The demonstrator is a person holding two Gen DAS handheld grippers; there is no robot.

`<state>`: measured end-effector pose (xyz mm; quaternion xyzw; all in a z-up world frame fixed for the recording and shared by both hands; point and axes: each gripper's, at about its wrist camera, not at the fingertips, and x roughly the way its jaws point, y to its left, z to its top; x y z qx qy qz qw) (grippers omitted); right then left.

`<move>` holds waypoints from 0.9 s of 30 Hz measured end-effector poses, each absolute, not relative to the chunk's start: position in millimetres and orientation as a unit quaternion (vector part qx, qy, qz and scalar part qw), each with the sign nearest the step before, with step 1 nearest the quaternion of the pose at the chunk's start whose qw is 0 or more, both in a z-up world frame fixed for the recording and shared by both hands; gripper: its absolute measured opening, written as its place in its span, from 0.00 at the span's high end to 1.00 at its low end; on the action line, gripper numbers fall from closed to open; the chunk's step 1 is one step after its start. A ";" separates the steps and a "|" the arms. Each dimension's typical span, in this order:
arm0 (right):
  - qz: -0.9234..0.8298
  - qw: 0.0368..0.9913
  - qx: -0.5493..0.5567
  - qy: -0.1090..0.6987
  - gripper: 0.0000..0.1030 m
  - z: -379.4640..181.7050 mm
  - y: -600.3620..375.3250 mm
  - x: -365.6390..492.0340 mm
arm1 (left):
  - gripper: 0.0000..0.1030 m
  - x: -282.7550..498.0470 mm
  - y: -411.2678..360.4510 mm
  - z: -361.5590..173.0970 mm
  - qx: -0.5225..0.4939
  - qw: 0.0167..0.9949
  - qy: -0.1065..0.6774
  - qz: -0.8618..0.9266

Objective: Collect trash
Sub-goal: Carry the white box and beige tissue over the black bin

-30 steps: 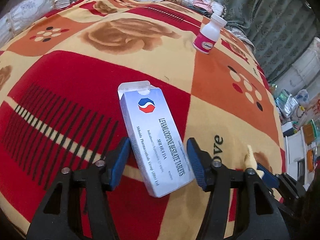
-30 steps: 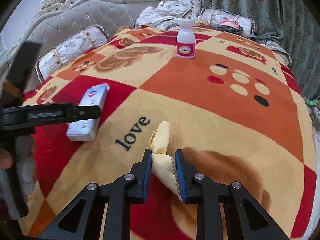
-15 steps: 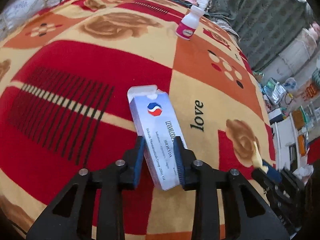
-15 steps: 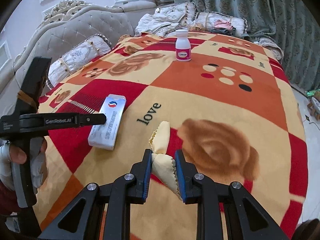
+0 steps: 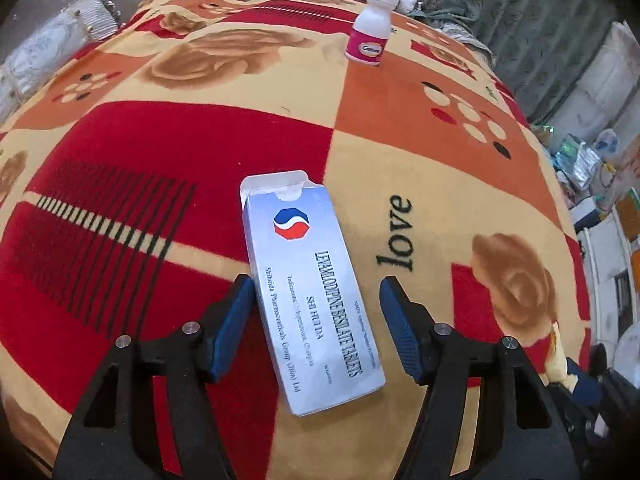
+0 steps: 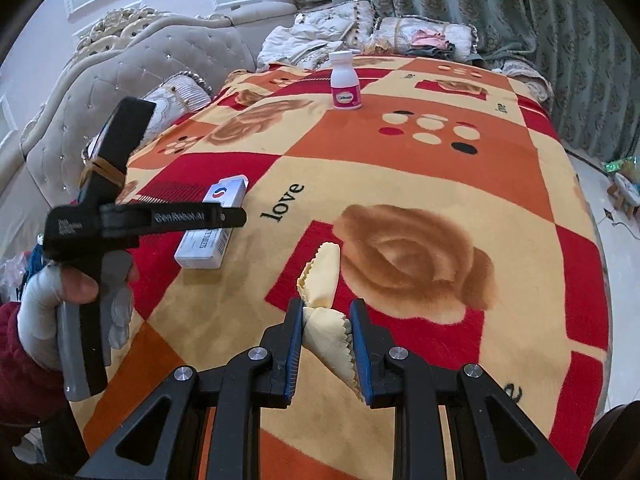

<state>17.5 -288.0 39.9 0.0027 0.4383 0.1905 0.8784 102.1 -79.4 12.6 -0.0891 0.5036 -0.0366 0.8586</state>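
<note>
A white and blue tablet box [image 5: 296, 240] lies flat on the patterned blanket [image 5: 400, 140], its end flap open. My left gripper [image 5: 316, 284] straddles the box's near half. Its jaws are opening: the left pad sits at the box's edge, the right pad stands clear of it. From the right wrist view the same box [image 6: 208, 240] shows under the left gripper [image 6: 240, 216]. My right gripper [image 6: 326, 306] is shut on a crumpled yellow cloth scrap [image 6: 322, 276], held above the blanket. A white bottle with a pink label [image 6: 345, 80] stands upright far back.
A gloved hand [image 6: 44, 300] with a dark red sleeve holds the left tool. Pillows and crumpled bedding [image 6: 320, 36] line the far end by a tufted headboard [image 6: 168, 52]. Green curtains [image 6: 520, 12] hang behind. Clutter on the floor [image 5: 592, 168] lies past the blanket's right edge.
The left jaws closed on the tablet box half a second ago and have spread apart again; the box rests on the blanket. The right gripper drew back with the yellow scrap.
</note>
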 end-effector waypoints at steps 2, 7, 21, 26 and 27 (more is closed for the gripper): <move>0.190 0.879 0.004 0.437 0.78 41.4 -289.4 15.2 | 0.49 97.6 -74.1 13.8 -0.096 0.856 0.506 -0.046; 0.191 0.881 0.013 0.432 0.78 44.6 -291.0 10.7 | 0.49 72.3 -75.2 24.0 -0.107 0.853 0.504 -0.082; 0.160 0.891 0.021 0.425 0.78 55.5 -316.4 -28.8 | 0.49 13.7 -141.1 49.6 -0.057 0.864 0.475 -0.158; 0.143 0.894 0.032 0.424 0.78 56.7 -336.3 -41.8 | 0.49 4.1 -164.2 55.4 -0.041 0.865 0.468 -0.174; 0.140 0.894 0.033 0.424 0.78 56.8 -339.3 -43.9 | 0.49 2.4 -168.3 56.6 -0.038 0.865 0.467 -0.177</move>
